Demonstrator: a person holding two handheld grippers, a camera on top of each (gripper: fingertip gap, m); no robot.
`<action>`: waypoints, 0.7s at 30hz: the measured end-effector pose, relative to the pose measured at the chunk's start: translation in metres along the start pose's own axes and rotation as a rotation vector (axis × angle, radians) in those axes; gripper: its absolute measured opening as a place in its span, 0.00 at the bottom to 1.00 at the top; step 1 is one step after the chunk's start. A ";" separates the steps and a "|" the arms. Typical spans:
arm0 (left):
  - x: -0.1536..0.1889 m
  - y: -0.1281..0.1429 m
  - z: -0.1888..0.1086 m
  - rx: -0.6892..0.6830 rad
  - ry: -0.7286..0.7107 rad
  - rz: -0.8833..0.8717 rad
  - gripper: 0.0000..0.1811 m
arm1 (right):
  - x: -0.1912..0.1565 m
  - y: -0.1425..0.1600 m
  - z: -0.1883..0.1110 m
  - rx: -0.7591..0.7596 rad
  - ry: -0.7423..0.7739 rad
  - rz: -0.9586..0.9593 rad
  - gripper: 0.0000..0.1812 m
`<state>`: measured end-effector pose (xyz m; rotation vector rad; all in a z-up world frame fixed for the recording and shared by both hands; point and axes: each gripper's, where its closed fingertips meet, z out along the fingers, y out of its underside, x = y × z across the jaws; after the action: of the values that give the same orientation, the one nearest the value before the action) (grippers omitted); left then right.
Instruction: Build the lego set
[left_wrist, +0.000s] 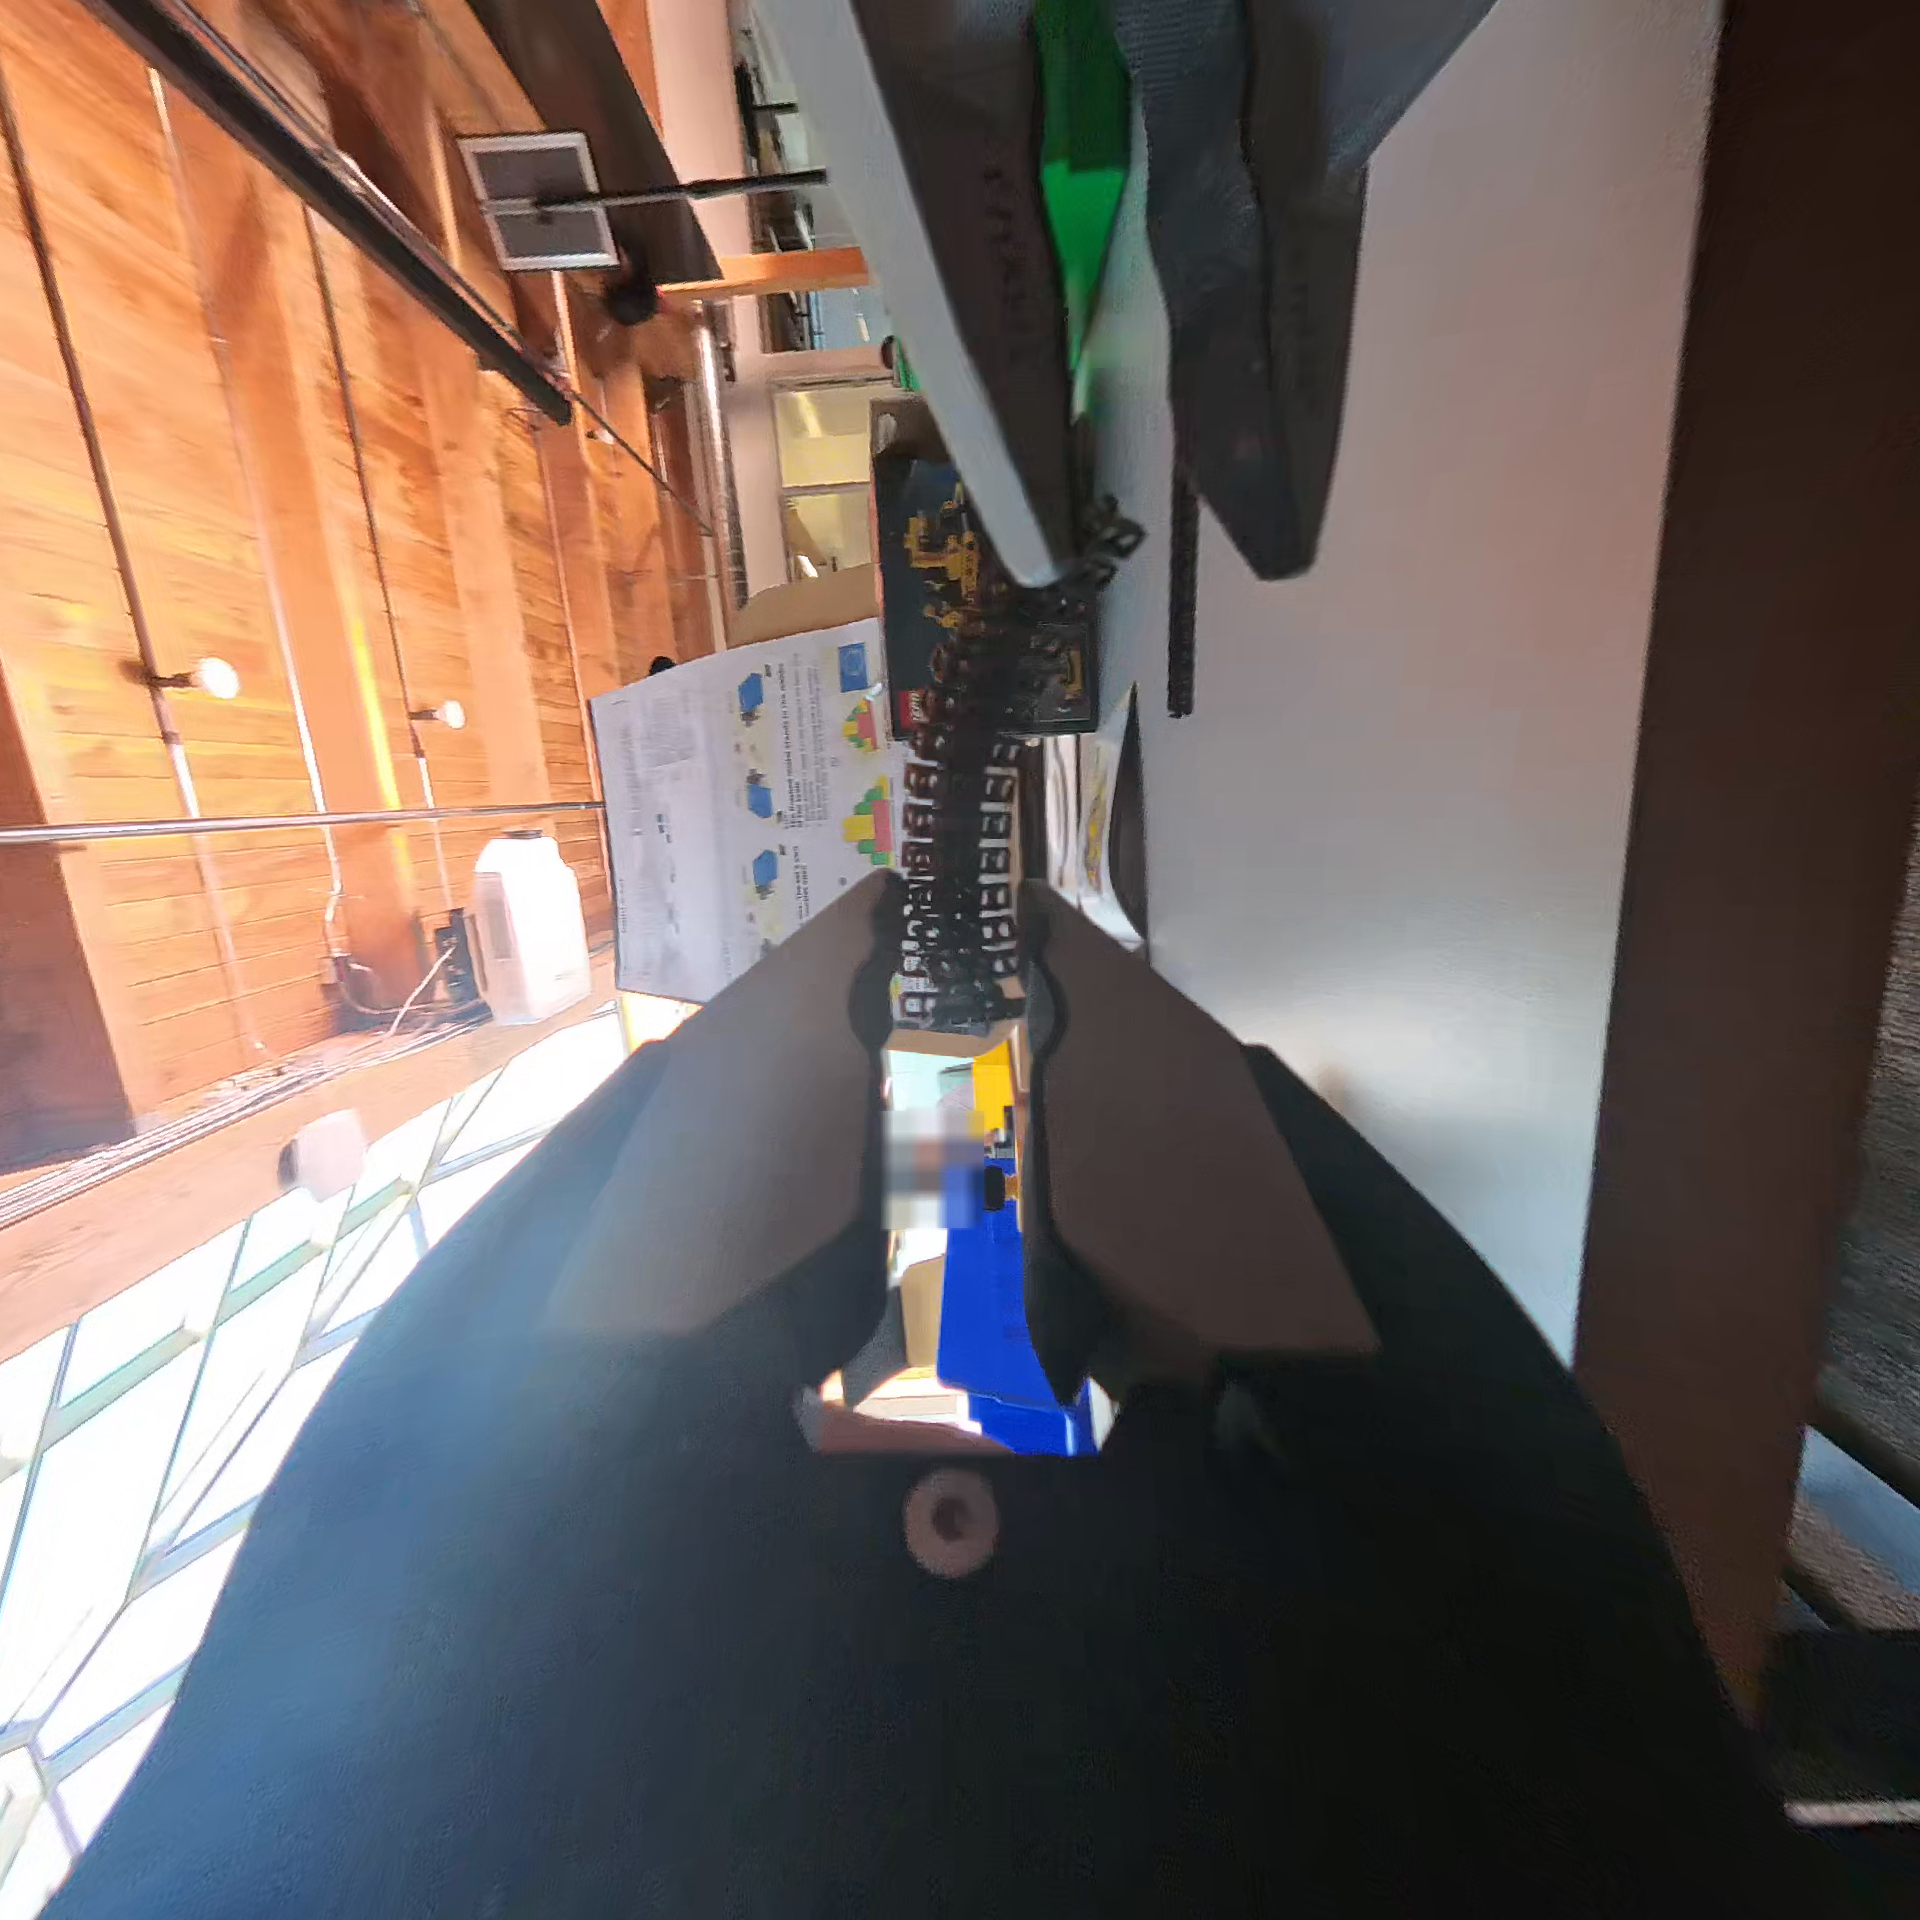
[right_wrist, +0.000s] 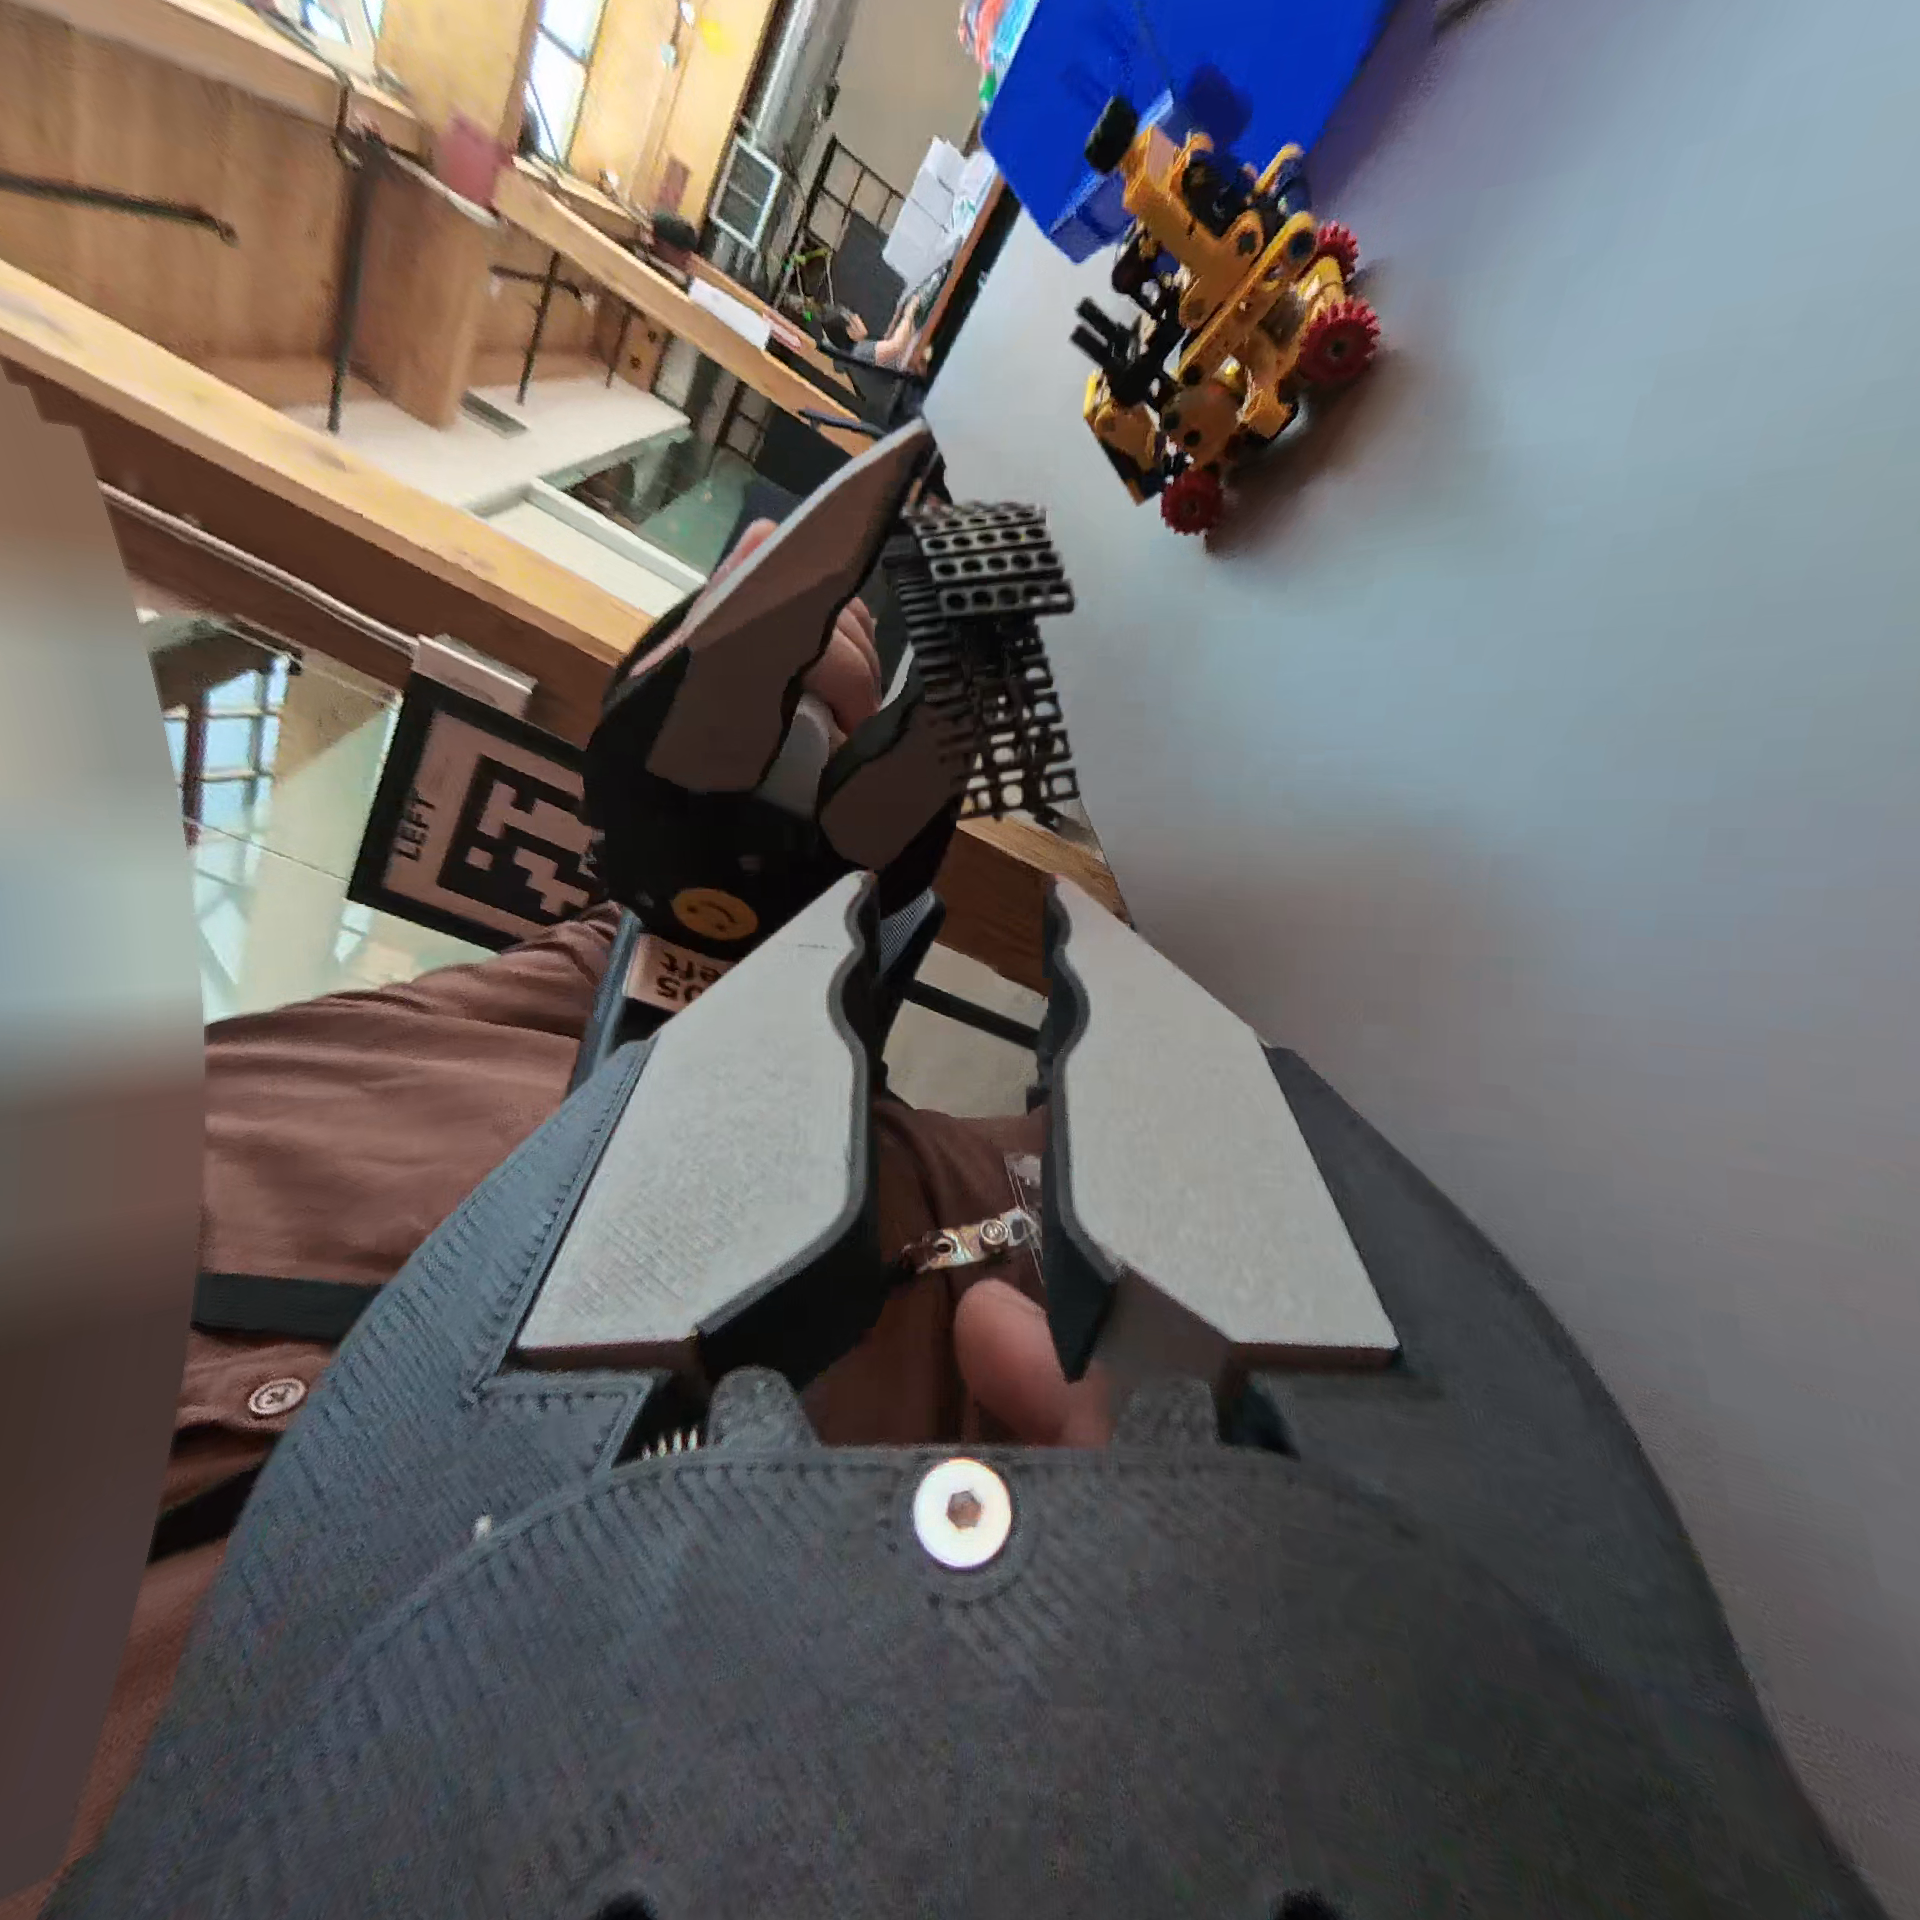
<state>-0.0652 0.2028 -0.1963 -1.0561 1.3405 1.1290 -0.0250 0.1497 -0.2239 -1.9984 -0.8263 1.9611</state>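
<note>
My left gripper is shut on a black Lego track chain and holds it off the white table. The chain runs forward from its fingertips. In the right wrist view the left gripper shows with the folded track at its tips. My right gripper is open and empty, a short way behind the track. It shows in the left wrist view with one fingertip by the chain's far end. A yellow Lego vehicle with red gear wheels stands on the table.
A second black track strip lies on the table. The Lego box and a printed instruction sheet stand beyond it. A blue bin sits behind the vehicle. A person's brown shirt is close behind the grippers.
</note>
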 end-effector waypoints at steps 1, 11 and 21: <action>-0.001 0.000 0.000 0.002 -0.015 0.002 0.10 | -0.001 -0.006 0.000 0.026 -0.014 0.013 0.15; -0.017 0.003 -0.002 0.042 -0.189 0.060 0.09 | -0.017 -0.049 -0.003 0.207 -0.303 0.278 0.20; -0.018 0.003 -0.004 0.089 -0.242 0.106 0.09 | -0.016 -0.052 0.010 0.168 -0.353 0.311 0.14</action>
<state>-0.0673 0.1993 -0.1780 -0.7646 1.2523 1.2222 -0.0461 0.1811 -0.1838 -1.7983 -0.4110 2.5132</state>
